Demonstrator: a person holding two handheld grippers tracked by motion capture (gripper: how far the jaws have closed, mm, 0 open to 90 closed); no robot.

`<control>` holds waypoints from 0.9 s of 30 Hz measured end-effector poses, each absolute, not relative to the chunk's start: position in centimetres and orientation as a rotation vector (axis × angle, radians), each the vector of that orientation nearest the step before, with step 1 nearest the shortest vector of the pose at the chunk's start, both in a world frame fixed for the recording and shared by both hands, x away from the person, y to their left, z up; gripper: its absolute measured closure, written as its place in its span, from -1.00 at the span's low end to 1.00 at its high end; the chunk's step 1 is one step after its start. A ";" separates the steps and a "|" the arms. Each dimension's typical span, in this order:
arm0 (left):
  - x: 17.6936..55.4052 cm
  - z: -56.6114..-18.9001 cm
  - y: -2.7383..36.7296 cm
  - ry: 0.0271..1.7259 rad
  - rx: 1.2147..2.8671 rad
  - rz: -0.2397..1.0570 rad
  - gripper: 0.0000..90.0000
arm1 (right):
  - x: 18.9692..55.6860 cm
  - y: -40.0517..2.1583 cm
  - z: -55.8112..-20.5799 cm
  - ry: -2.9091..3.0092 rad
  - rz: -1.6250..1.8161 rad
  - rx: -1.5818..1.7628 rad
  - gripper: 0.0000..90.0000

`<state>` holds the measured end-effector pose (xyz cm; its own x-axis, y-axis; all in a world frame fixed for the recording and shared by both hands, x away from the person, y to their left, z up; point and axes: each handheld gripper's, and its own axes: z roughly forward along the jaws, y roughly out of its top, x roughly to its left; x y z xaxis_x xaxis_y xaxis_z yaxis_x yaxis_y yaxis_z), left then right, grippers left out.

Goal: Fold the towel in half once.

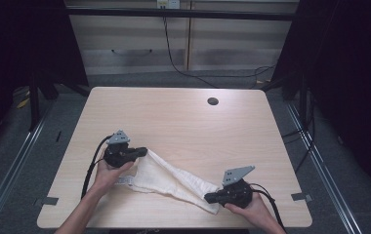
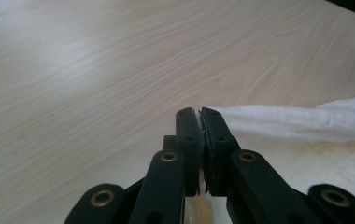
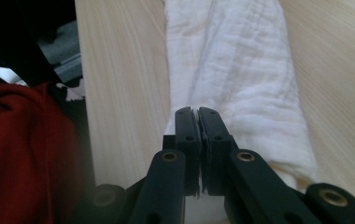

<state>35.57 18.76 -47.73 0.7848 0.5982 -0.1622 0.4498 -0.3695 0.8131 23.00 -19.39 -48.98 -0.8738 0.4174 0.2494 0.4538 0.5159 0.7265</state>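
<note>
A white cloth [image 1: 174,179] lies stretched across the near half of the wooden table [image 1: 174,117], running from the left hand to the right hand. My left gripper [image 1: 143,152] is shut on the cloth's upper left corner; in the left gripper view the white cloth [image 2: 297,122] is pinched between the closed jaws of my left gripper [image 2: 200,112] and trails off to the right. My right gripper [image 1: 208,198] is shut on the cloth's lower right end near the table's front edge. In the right gripper view the bunched cloth [image 3: 241,70] runs away from the tips of my right gripper [image 3: 197,112].
A round cable hole [image 1: 213,101] sits in the far right part of the table. Cabinets [image 1: 174,44] and cables stand behind the table. In the right gripper view a red garment [image 3: 21,154] shows beyond the table's edge at the left.
</note>
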 end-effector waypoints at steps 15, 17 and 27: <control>35.7 -46.9 18.7 0.775 1.967 0.196 0.92 | 23.6 -18.1 -49.7 -2.756 -1.194 -0.814 0.96; 35.6 -46.6 18.6 0.769 1.948 0.203 0.92 | 24.4 -18.5 -49.7 -2.769 -1.196 -0.857 0.96; 34.7 -45.2 17.6 0.699 1.928 0.212 0.92 | 28.6 -20.7 -49.5 -2.806 -1.150 -1.079 0.96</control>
